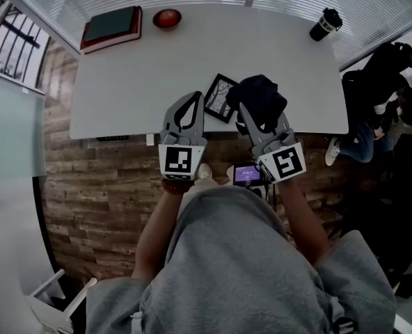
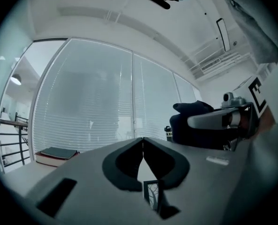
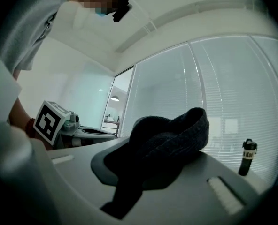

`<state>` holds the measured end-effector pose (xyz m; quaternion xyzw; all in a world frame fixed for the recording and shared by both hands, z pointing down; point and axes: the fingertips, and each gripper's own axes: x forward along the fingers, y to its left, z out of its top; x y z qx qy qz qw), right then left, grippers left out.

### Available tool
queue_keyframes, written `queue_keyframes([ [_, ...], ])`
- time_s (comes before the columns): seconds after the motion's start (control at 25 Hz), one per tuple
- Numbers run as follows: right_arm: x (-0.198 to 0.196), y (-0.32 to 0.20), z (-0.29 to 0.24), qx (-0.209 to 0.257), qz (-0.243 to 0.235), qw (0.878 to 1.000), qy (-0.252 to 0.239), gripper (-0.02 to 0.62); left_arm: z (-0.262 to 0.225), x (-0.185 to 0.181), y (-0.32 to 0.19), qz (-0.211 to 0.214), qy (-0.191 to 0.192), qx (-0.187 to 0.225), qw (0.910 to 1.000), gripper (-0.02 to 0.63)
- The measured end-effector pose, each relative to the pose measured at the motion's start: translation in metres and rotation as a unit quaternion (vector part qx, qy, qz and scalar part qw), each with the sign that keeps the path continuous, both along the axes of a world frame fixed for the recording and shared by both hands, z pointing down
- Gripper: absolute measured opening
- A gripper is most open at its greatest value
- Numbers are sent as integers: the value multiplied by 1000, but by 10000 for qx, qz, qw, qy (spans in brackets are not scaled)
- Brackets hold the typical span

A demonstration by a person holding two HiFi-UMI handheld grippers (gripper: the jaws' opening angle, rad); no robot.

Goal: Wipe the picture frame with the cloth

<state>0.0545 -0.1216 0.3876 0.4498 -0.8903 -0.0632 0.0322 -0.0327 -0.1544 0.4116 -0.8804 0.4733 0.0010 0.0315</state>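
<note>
My right gripper (image 1: 253, 117) has its fingers clamped on the dark cloth (image 1: 260, 97). The left gripper (image 1: 189, 97) has its fingers closed on nothing. The frame (image 1: 220, 97) sits on the desk (image 1: 122, 82) by its near edge, between the two grippers, and as far as I can see neither touches it. I judge the cloth fetched and the wiping itself left to do. At the far edge the red bowl (image 1: 167, 18) looks empty. The lidded cup (image 1: 326, 24), far right, hides its contents.
</note>
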Motion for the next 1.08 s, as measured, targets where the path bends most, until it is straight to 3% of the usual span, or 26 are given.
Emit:
queue_keyframes([
  [0.2,9,4,-7,97,416,9990,103,49,-32,8,8,79,-31,472,9988,3],
  [0.52,12,17,-17,61,517,9986,85,49,-42,14,28,267,-151,497,9983,6],
  [0.84,22,50,-30,150,270,9995,101,49,-49,24,65,172,-249,523,9982,11],
  [1.08,30,113,-46,194,-175,9996,-59,49,-60,39,129,110,-315,555,9979,20],
])
